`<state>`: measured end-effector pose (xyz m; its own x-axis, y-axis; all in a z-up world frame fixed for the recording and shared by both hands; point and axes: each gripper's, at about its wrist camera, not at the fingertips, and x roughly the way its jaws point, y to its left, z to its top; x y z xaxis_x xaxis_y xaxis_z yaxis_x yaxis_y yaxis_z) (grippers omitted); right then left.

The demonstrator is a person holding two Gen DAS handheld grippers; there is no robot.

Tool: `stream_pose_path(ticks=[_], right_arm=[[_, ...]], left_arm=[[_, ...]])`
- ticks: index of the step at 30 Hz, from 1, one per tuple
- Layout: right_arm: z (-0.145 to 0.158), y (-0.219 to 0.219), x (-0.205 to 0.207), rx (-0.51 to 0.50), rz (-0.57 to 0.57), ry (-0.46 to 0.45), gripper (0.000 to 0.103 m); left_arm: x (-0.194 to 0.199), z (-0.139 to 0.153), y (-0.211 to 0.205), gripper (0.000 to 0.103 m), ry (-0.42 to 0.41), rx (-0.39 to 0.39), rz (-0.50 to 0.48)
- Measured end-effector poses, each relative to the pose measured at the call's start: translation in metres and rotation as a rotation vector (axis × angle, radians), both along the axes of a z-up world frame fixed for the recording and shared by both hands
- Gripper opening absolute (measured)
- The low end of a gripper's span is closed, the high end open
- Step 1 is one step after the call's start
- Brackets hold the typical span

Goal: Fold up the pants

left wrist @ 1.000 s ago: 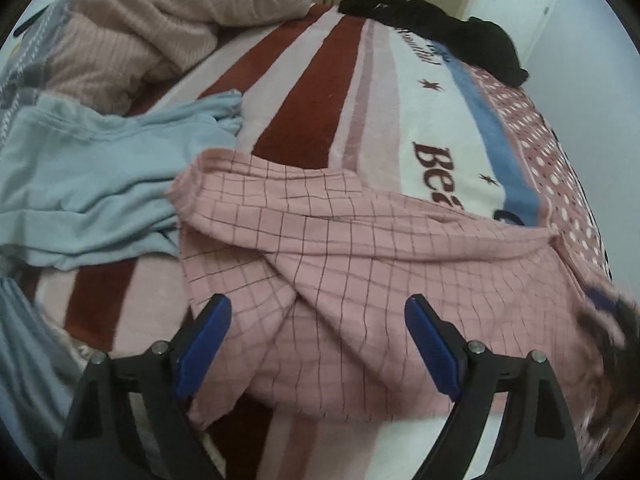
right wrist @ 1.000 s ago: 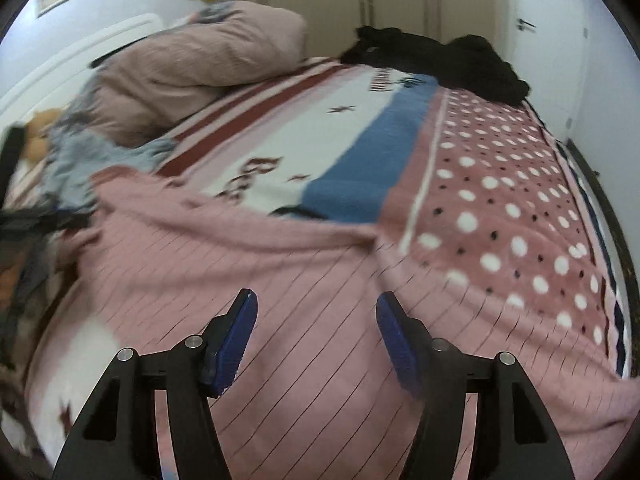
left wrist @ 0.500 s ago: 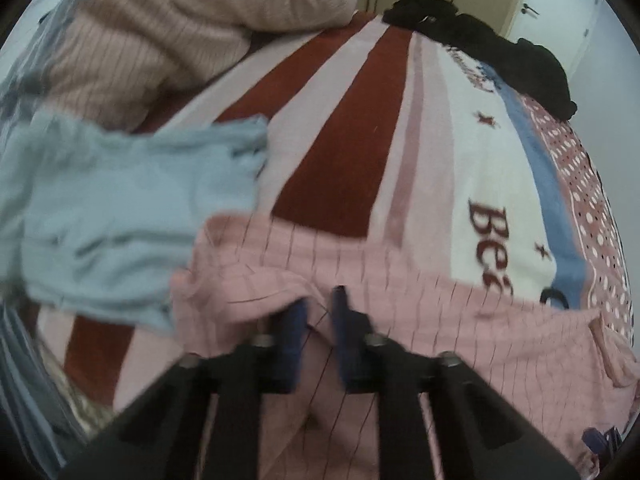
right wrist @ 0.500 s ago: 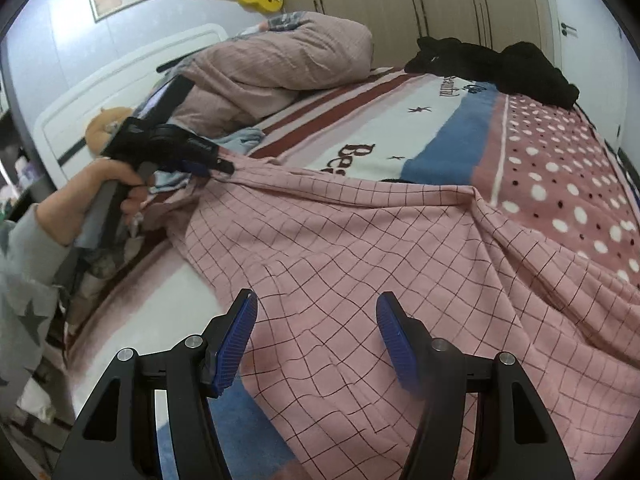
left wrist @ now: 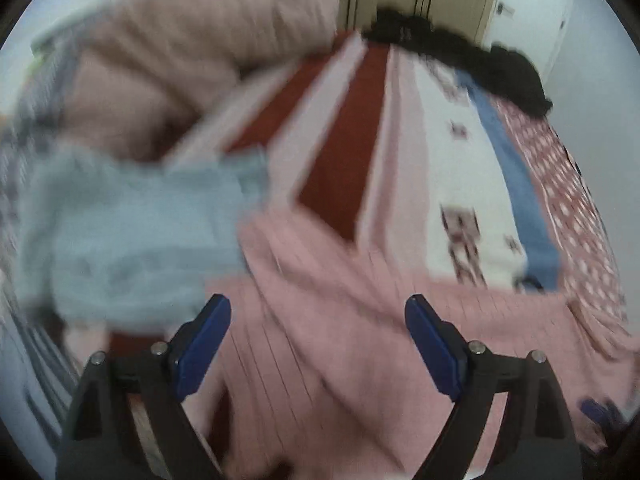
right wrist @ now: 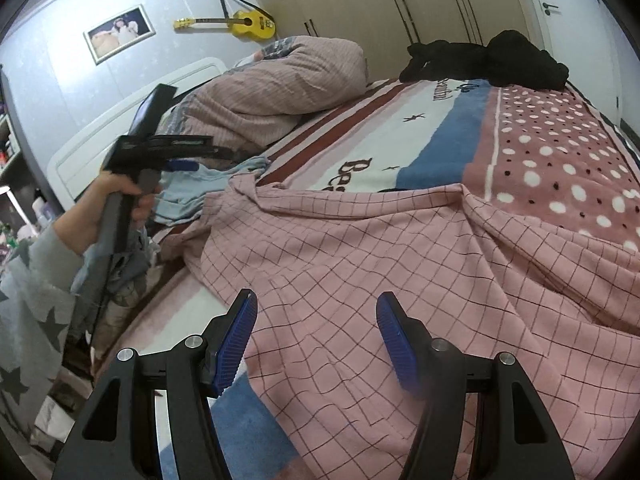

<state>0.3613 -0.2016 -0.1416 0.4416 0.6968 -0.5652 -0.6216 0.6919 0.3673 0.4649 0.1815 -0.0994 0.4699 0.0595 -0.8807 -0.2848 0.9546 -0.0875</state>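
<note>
Right wrist: pink checked pants [right wrist: 400,264] spread on bed [right wrist: 560,152], both grippers empty.

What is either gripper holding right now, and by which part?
Nothing. The left gripper is opening above the pink checked pants, no cloth between its pads. The right gripper is open over the pants too.

Pants [right wrist: 400,248] pink w/ dark grid; blanket [right wrist: 560,152] pink, white dots (blue stripe).

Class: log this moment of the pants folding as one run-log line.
task: fold pants | left tool: opening, empty | right tool: open, empty, over pants | pants: spread unfolded on bed
</note>
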Motion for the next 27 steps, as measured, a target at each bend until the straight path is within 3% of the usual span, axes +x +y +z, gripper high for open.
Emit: stream_pose_path(ticks=[3,6,8,10,11,13,15,18,22,24,27], right_arm=[[-0.001,0.001,-0.002,0.007,0.005,0.002,0.058],[-0.003,0.0,-0.001,0.014,0.007,0.011,0.058],[-0.005,-0.001,0.0,0.017,0.003,0.017,0.058],[-0.007,-0.002,0.002,0.021,0.0,0.023,0.058],[-0.008,-0.003,0.003,0.024,-0.003,0.028,0.058],[-0.009,-0.003,0.003,0.027,-0.006,0.033,0.058],[-0.01,-0.003,0.004,0.03,-0.008,0.036,0.058],[-0.01,-0.005,0.005,0.036,-0.015,0.036,0.058],[-0.011,-0.011,0.008,0.054,-0.031,0.043,0.058],[-0.012,-0.014,0.009,0.062,-0.039,0.048,0.058],[-0.013,-0.018,0.011,0.068,-0.049,0.053,0.059]], left_arm=[[-0.008,-0.026,-0.004,0.086,0.08,-0.087,0.014],[-0.009,-0.043,-0.012,0.086,0.108,-0.051,0.001],[-0.008,-0.051,-0.014,0.077,0.119,-0.032,0.016],[-0.01,-0.05,-0.017,0.048,0.1,-0.052,0.01],[-0.011,-0.046,-0.021,0.041,0.08,-0.048,-0.005],[-0.01,-0.035,-0.034,0.015,0.039,0.008,-0.039],[-0.01,-0.023,-0.049,0.005,0.001,0.078,-0.072],[-0.011,-0.012,-0.079,0.002,-0.028,0.097,-0.17],[-0.009,-0.012,-0.129,0.002,-0.038,0.045,-0.326],[-0.008,-0.023,-0.152,0.002,0.017,0.016,-0.416],[-0.01,-0.028,-0.176,0.003,0.065,0.069,-0.484]])
